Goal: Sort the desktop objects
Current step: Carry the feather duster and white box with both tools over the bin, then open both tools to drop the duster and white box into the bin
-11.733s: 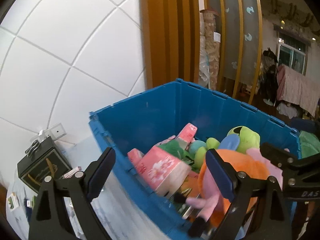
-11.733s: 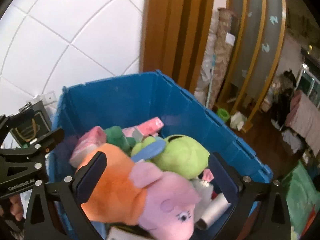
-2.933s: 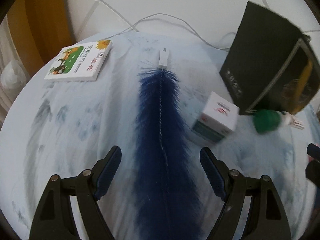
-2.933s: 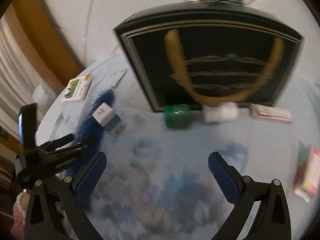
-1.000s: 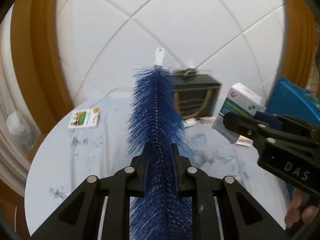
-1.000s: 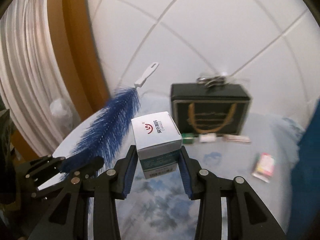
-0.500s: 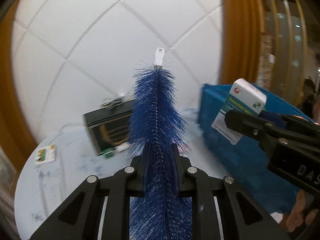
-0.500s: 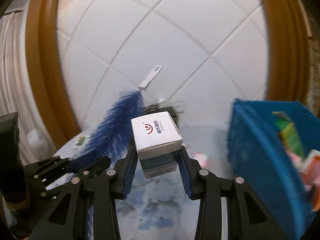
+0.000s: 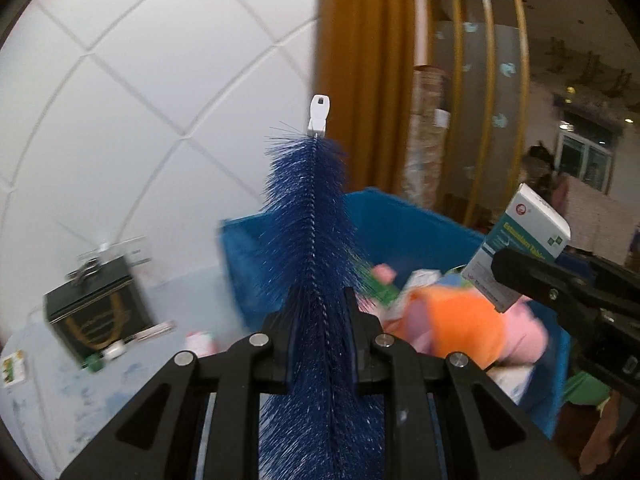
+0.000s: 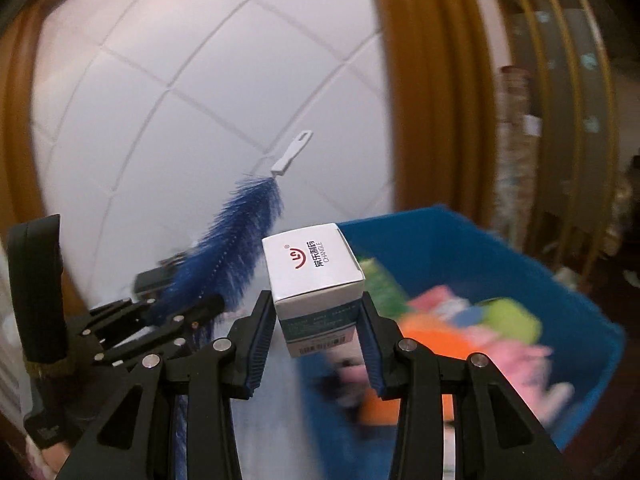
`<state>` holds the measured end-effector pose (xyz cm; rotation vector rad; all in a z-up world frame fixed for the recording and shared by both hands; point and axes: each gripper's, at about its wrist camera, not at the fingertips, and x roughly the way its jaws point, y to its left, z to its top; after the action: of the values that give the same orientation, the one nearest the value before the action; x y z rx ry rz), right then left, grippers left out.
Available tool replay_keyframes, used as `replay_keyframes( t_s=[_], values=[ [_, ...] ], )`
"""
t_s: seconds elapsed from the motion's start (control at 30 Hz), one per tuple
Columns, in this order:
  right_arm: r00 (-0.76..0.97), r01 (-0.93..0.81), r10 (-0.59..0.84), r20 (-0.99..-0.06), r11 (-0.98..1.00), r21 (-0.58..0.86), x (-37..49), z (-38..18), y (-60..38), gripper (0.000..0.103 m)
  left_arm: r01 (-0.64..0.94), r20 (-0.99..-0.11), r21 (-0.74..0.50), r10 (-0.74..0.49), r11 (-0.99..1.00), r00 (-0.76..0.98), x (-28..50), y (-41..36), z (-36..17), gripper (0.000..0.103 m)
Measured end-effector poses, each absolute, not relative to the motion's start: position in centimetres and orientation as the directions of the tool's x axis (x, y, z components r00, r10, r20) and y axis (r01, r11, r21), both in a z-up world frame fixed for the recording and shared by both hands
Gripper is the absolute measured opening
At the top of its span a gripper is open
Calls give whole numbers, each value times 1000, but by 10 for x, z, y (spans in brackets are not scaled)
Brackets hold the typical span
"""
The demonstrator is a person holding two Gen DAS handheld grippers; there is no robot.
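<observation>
My left gripper (image 9: 318, 332) is shut on a long blue bristle brush (image 9: 310, 216) with a white tip, held upright in the air; it also shows in the right wrist view (image 10: 236, 236). My right gripper (image 10: 316, 332) is shut on a white and teal medicine box (image 10: 316, 276), which also shows in the left wrist view (image 9: 520, 240). Both are near the blue bin (image 10: 480, 240), whose wall shows in the left wrist view (image 9: 400, 224). The bin holds an orange and pink plush (image 9: 460, 324), a green plush (image 10: 512, 320) and pink packs.
A black gift bag (image 9: 96, 312) stands on the table (image 9: 60, 380) at the left, with a green-capped bottle (image 9: 94, 362) and a small pack (image 9: 200, 338) beside it. A small card (image 9: 12, 364) lies at the far left. A white tiled wall is behind.
Both grippers have swung right with the brush and the box held. The blue bin has come closer and more central, and the black bag has slid to the left.
</observation>
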<state>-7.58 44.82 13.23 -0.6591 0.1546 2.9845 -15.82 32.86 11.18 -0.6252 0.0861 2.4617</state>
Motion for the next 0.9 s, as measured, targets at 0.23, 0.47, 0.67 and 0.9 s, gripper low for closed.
replay_keyframes(
  t_s=[0.23, 0.47, 0.67, 0.9],
  values=[
    [-844, -244, 166, -509, -965, 91, -96, 129, 536, 40, -606, -514, -50, 541, -794, -666, -173, 426, 113, 18],
    [-757, -324, 174, -630, -937, 130, -124, 89, 583, 40, -632, -611, -35, 517, -774, -600, -192, 471, 93, 18],
    [-710, -353, 193, -677, -930, 106, -134, 70, 590, 38, -596, -658, 17, 439, -803, -612, -200, 475, 77, 35],
    [-689, -364, 188, -700, -925, 110, -139, 59, 591, 38, -584, -642, 9, 442, -812, -626, -201, 457, 77, 57]
  ],
)
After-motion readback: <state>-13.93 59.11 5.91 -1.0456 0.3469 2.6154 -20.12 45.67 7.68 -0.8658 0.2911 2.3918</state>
